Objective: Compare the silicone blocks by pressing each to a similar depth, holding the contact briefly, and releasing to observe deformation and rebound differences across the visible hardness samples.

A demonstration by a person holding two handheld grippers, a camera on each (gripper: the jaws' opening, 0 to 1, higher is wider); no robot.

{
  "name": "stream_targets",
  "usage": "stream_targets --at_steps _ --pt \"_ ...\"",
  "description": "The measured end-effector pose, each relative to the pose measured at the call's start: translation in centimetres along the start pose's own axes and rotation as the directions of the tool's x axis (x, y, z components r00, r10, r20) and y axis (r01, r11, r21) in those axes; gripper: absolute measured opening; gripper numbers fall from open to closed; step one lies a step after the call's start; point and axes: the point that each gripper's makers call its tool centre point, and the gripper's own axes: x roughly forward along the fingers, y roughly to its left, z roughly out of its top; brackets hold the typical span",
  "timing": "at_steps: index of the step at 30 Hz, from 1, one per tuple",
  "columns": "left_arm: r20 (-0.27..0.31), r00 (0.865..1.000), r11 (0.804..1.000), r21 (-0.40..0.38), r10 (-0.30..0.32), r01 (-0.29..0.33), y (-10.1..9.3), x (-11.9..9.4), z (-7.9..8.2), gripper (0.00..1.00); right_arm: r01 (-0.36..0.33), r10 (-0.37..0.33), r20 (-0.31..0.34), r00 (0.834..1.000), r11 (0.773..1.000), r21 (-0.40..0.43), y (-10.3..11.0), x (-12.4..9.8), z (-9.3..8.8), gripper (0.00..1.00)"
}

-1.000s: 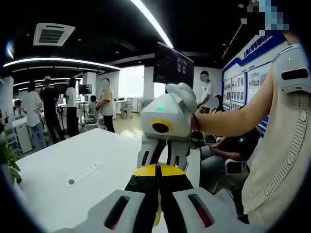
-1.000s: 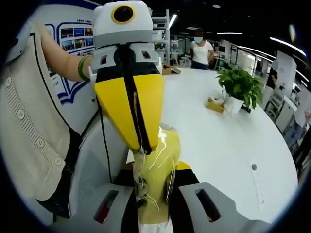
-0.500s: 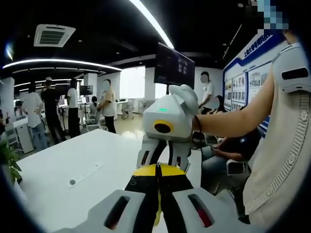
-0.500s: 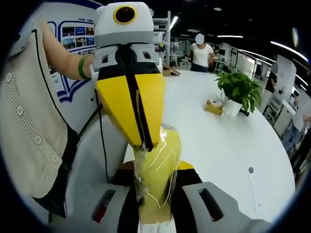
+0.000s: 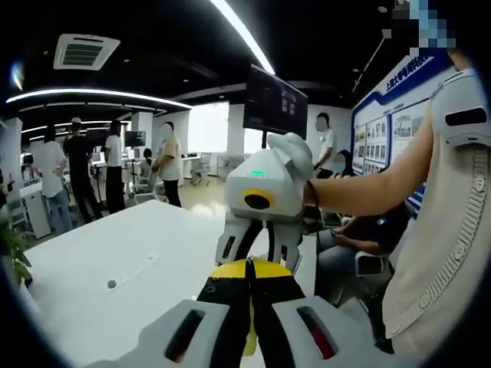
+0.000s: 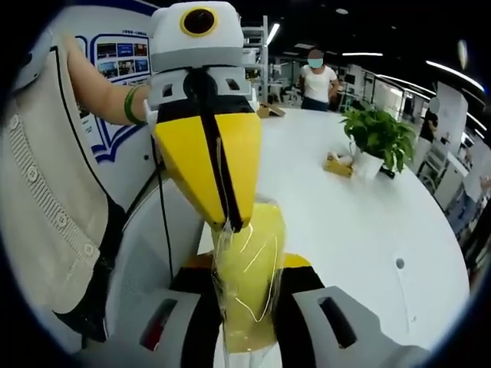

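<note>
right gripper point(image 6: 247, 307) clamped on a yellow film-wrapped silicone block point(image 6: 249, 268) held up clear of the white table point(image 6: 360, 222), left gripper point(image 6: 227, 222) with jaws together pinching the wrap's upper edge, apparently to steady the sample for a squeeze.

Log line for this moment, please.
left tool: shut on wrapped yellow block | right tool: shut on same | above white table

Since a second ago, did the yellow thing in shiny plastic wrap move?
Cannot tell. The yellow plastic-wrapped block sits about the same against the potted plant behind; any shift looks like camera sway.
</note>
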Motion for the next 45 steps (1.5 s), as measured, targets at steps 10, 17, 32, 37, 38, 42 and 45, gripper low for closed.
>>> stream_targets --at_steps 10,17,32,37,38,42,45 --pt "-0.011 1.000 1.000 -0.003 -0.013 0.013 -0.2 0.1 -0.3 0.00 -0.014 0.014 -0.014 1.000 1.000 0.023 0.2 0.1 -0.4 0.24" --pt "-0.020 1.000 1.000 -0.003 -0.014 0.014 -0.2 0.1 -0.5 0.00 -0.020 0.021 -0.020 1.000 0.999 0.038 0.3 0.2 -0.8 0.26" --pt "-0.024 0.999 1.000 -0.009 -0.028 0.028 -0.2 0.5 -0.6 0.00 -0.021 0.024 -0.057 0.998 0.998 0.062 0.2 0.0 -1.8 0.31" --pt "-0.029 0.999 0.999 0.001 -0.041 0.042 -0.6 0.7 -0.6 0.00 -0.001 0.005 -0.057 0.998 0.997 0.074 0.1 -0.3 -2.0 0.33" --pt "-0.028 0.999 0.999 0.002 -0.043 0.043 -0.6 0.7 -0.6 0.00 0.004 0.001 -0.058 0.998 0.997 0.078 0.1 -0.3 -2.1 0.33" --pt "-0.015 0.999 0.999 -0.010 -0.045 0.045 -0.2 0.6 -0.7 0.00 0.040 -0.036 -0.054 0.998 0.996 0.075 0.0 -0.5 -2.3 0.37" --pt "0.002 0.999 0.999 -0.032 -0.040 0.040 0.3 0.1 -0.8 0.00 0.091 -0.088 -0.049 0.995 0.994 0.067 -0.2 -0.9 -2.6 0.39"
